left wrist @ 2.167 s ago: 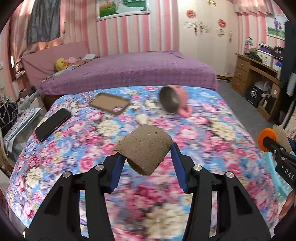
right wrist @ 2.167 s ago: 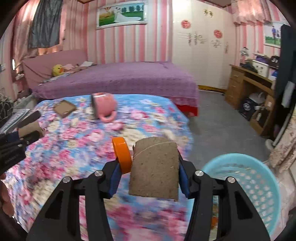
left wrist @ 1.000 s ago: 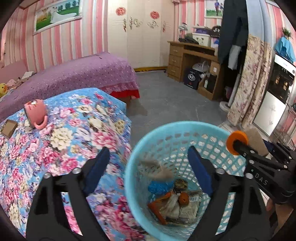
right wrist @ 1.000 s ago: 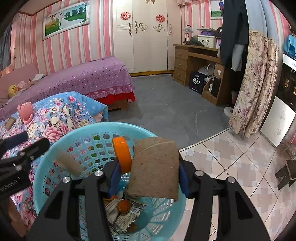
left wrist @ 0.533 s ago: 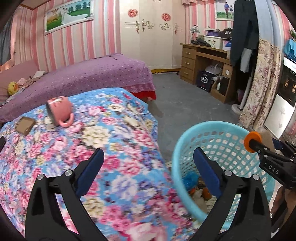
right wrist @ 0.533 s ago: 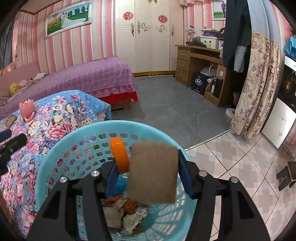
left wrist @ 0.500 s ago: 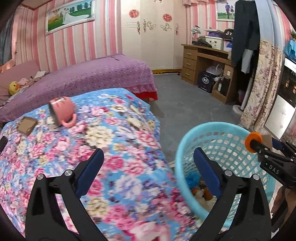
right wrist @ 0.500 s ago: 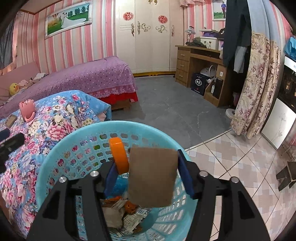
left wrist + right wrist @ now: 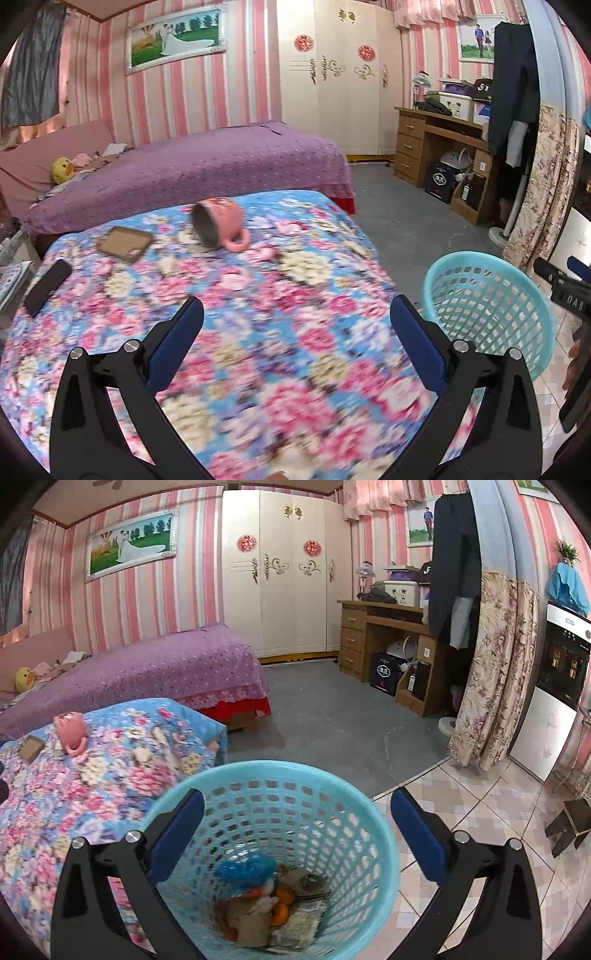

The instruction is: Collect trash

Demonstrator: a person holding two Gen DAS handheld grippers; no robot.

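Right gripper [image 9: 297, 834] sits over the basket [image 9: 373, 834], jaws opening to full spread with nothing between them; that position makes sense for a drop, since anything let go falls straight in. Trash [image 9: 258, 904] is at the basket bottom: brown card pieces, a blue crumpled bit, orange scraps, printed paper, all in a loose pile. Left gripper [image 9: 295, 332] is also spread wide and empty, jaws just finishing opening, pointed down at the floral bed [image 9: 295, 398] rather than the basket, so I read it as lining up to look for the next piece. Basket stands on the floor just beside the bed corner, rim below mattress level, handy for short carries from either hand. On the bed I see a pink mug [image 9: 219, 225] lying on its side, a brown phone case [image 9: 125, 243] and a dark phone [image 9: 48, 286] near the left edge; none look like trash. No obvious scrap left on the cover in view, though the near part is motion-blurred, so can't rule it out.
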